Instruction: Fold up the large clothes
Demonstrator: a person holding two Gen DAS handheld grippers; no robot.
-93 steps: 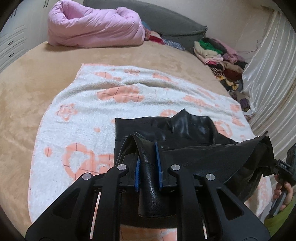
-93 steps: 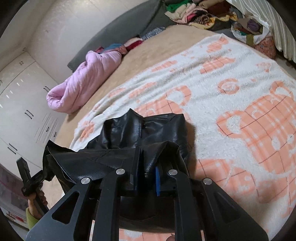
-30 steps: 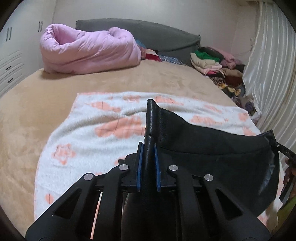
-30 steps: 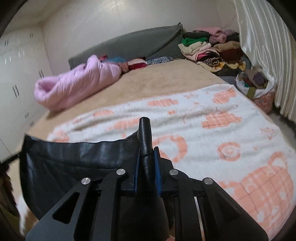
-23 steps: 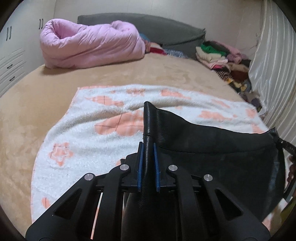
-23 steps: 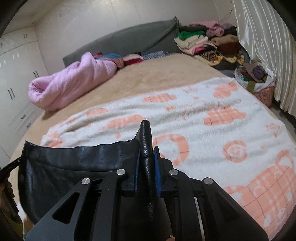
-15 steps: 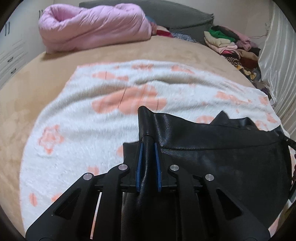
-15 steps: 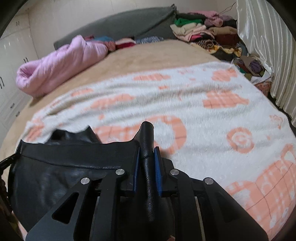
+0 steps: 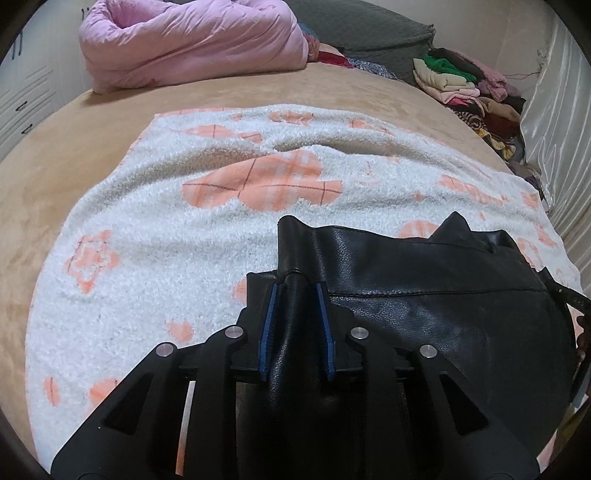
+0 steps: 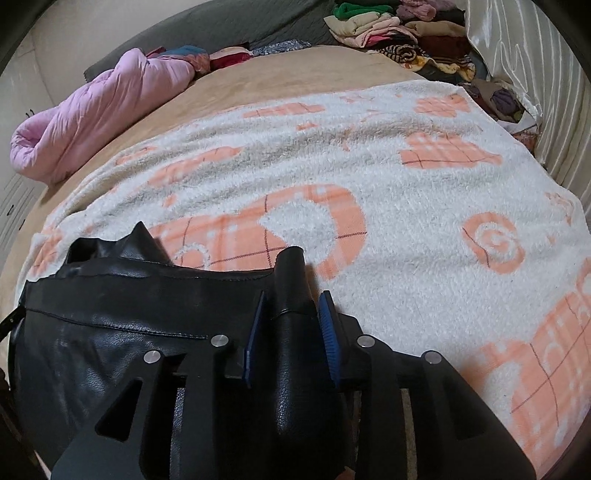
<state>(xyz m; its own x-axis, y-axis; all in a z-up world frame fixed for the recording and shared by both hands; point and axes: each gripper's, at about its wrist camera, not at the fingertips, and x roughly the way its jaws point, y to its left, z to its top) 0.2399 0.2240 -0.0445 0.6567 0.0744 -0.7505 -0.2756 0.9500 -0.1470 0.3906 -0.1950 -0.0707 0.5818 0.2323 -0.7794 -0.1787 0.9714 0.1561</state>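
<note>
A black leather jacket [image 9: 436,302] lies folded on a white blanket with orange shapes [image 9: 192,229], at its near edge. My left gripper [image 9: 297,291] has its jaws parted around the jacket's left corner, the blue pads [image 9: 266,325] a little off the leather. In the right wrist view the jacket [image 10: 122,325] stretches to the left, and my right gripper [image 10: 291,299] stands the same way around its right corner, pads [image 10: 328,332] apart from the fold. The collar tip [image 9: 456,225] pokes up behind the top edge.
The blanket covers a tan bed [image 9: 48,155]. A rolled pink duvet [image 9: 192,40] lies at the head by a grey headboard cushion [image 9: 354,29]. A pile of folded clothes [image 9: 465,88] sits at the far right beside a white curtain [image 9: 557,122].
Both grippers carried the lifted jacket edge forward and down onto the blanket, folding it over. The jaws of both have now spread apart from the leather they were pinching.
</note>
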